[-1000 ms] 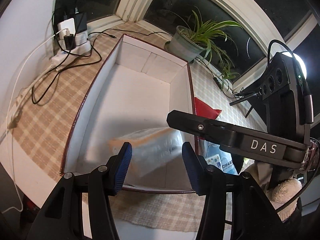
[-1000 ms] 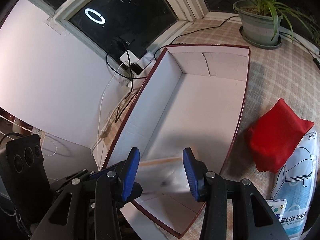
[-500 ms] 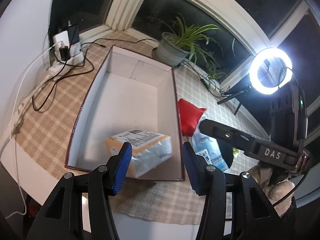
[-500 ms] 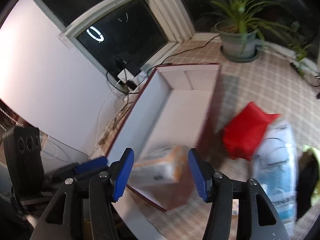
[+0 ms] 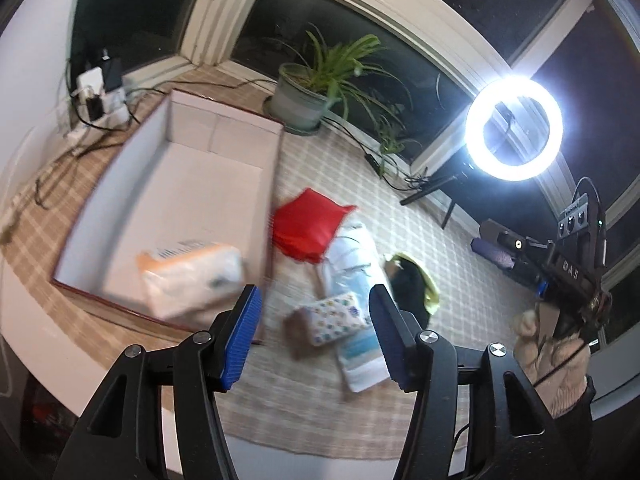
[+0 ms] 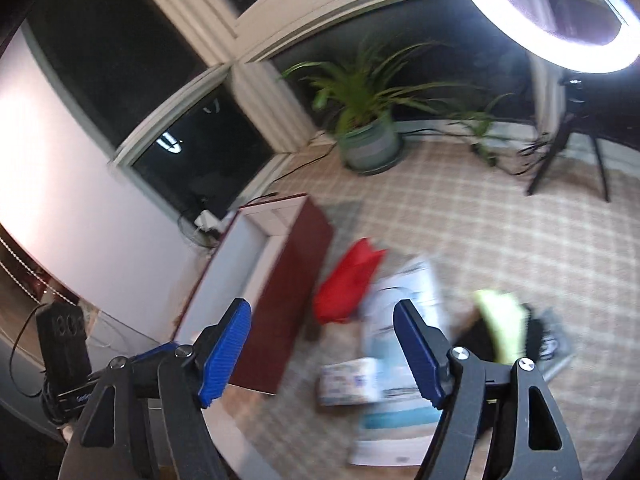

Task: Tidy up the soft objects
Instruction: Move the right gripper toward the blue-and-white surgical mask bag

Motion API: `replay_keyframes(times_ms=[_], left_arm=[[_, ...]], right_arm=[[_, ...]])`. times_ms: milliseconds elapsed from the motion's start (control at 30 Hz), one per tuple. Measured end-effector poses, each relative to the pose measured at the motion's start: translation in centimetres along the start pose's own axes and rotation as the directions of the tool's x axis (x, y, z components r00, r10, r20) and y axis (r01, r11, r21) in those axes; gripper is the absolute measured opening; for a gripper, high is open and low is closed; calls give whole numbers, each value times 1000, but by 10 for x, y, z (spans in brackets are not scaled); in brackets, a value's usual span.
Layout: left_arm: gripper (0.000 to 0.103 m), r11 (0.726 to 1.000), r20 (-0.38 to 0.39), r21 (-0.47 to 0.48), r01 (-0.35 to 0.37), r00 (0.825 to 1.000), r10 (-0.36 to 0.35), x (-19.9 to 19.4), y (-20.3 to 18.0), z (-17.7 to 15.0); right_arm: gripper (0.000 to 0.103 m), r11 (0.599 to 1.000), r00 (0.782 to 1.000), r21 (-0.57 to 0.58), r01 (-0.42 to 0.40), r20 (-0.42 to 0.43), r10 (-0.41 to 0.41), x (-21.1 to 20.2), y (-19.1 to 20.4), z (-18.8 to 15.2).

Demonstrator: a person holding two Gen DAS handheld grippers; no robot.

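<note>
- Your box [image 5: 224, 184] sits ahead-left of the left tool [image 5: 316, 332], one orange-and-white pack [image 5: 192, 276] already inside.
- Remaining soft items lie ahead of the right tool [image 6: 324, 354]: red pouch [image 6: 346, 288], white packet [image 6: 404, 308], patterned tissue pack [image 6: 348, 386].
- Both tools' jaws have just been opening; nothing between them.
- Next, I judge, you reach for another item.
- "DAS" shows on the right tool's body.

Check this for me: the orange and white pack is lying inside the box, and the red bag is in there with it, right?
Not quite. The orange and white pack is inside the box, but the red bag lies outside it on the checked mat, beside the box's wall. The left wrist view shows this.
</note>
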State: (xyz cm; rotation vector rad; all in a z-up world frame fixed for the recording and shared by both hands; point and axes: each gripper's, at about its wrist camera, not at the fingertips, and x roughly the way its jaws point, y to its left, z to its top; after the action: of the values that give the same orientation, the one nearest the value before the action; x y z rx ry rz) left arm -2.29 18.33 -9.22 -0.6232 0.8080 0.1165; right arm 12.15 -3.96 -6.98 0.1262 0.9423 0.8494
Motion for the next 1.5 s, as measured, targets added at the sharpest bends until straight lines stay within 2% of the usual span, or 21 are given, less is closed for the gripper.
replay_keyframes(times_ms=[133,267,400,600,800,1100,1200,1267,1333,1400,1467,1500], left_arm=[[59,1000,-24,-7,8,1000,-8,16,-22,-14],[62,1000,-54,-17,6,999,-7,30,-35,-26],[62,1000,-89,-26,7,996,-9,45,-47,-36],[62,1000,-122,-18,-4,993,2,69,-56,-39],[62,1000,-133,-18,-21,991,19,92,-58,-26],[62,998,-165,-49,-35,986,26,114,-52,-22],[62,998,-167,-47,-40,985,31,112,-53,-23],[62,998,-163,-53,-45,986,36,109,-53,-23],[62,997,-153,-64,-48,987,38,107,-52,-21],[62,996,-144,-68,-52,989,42,106,-51,-20],[62,996,-136,-74,-56,990,45,104,-50,-19],[62,996,-135,-76,-56,990,45,104,-49,-19]], right_arm=[[82,1000,1000,7,14,-4,-14,-18,-41,9],[83,1000,999,11,26,-22,-25,-21,-69,13],[83,1000,997,14,11,-82,-10,-14,-87,17],[83,999,985,-33,-20,-170,14,9,-85,20],[83,996,962,-22,-81,-264,73,42,-83,26],[81,998,932,-41,-51,-360,32,89,-88,26],[67,998,923,-59,-33,-385,8,106,-90,29],[52,996,917,-82,-27,-399,-8,116,-88,32],[43,993,913,-120,-3,-405,-46,127,-86,36],[39,989,910,-147,16,-407,-75,138,-84,41],[32,987,903,-158,17,-421,-83,152,-84,46],[31,986,900,-163,21,-426,-90,159,-84,49]])
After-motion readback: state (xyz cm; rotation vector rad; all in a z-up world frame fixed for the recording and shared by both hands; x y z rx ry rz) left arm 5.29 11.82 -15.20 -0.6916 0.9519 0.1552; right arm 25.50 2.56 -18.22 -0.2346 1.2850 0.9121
